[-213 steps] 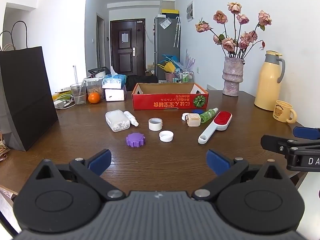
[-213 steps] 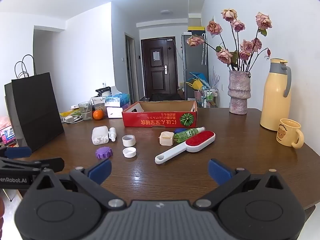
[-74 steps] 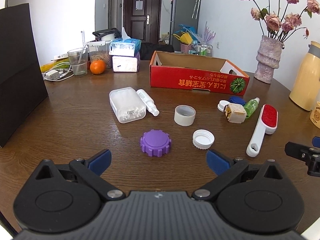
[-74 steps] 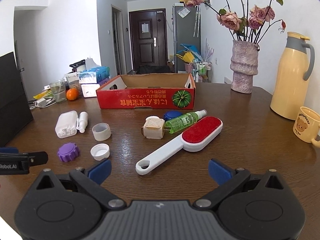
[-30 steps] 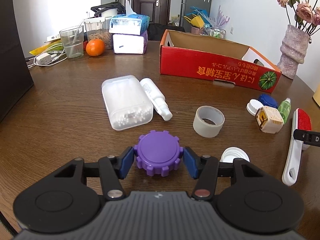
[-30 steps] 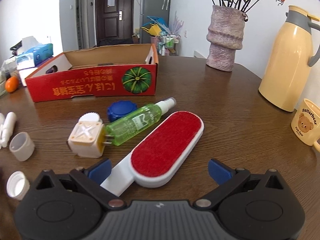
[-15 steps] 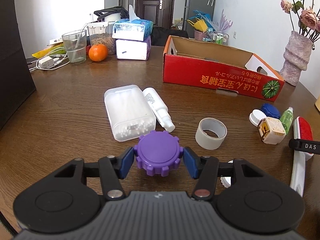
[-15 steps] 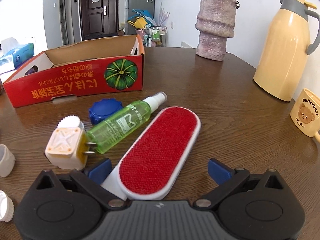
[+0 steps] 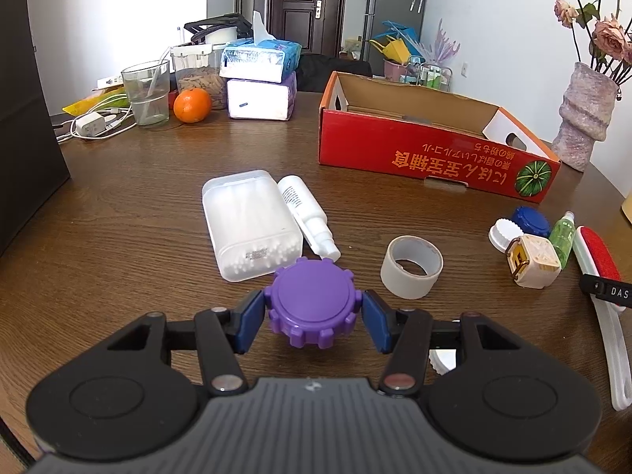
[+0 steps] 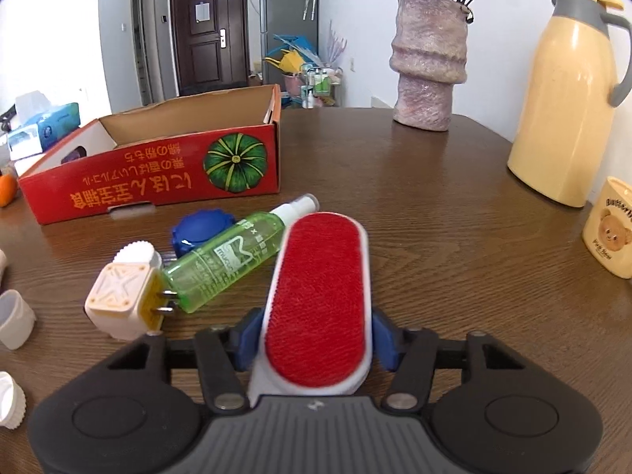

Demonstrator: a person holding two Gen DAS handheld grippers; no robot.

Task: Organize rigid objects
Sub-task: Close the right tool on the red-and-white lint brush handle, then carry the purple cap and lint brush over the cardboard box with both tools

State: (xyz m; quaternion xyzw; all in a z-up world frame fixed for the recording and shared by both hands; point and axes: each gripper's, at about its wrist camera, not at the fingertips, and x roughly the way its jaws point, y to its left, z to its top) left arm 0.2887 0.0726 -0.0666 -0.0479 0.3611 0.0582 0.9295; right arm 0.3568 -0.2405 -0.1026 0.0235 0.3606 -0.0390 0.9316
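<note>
My left gripper is shut on a purple toothed cap and holds it a little above the wooden table. My right gripper is shut on the red-and-white lint brush, its blue pads against the brush's white sides. The open red cardboard box stands ahead; it also shows in the right wrist view. A green spray bottle, a cream plug adapter, a blue cap and a white cap lie just left of the brush.
A clear cotton-swab box, a white spray bottle and a tape roll lie on the table. A vase, a yellow thermos and a bear mug stand at the right. Tissue packs, an orange and a glass stand at the far left.
My right gripper has closed on the lint brush, which has turned to point straight ahead. My left gripper has lifted the purple cap a little and moved forward.
</note>
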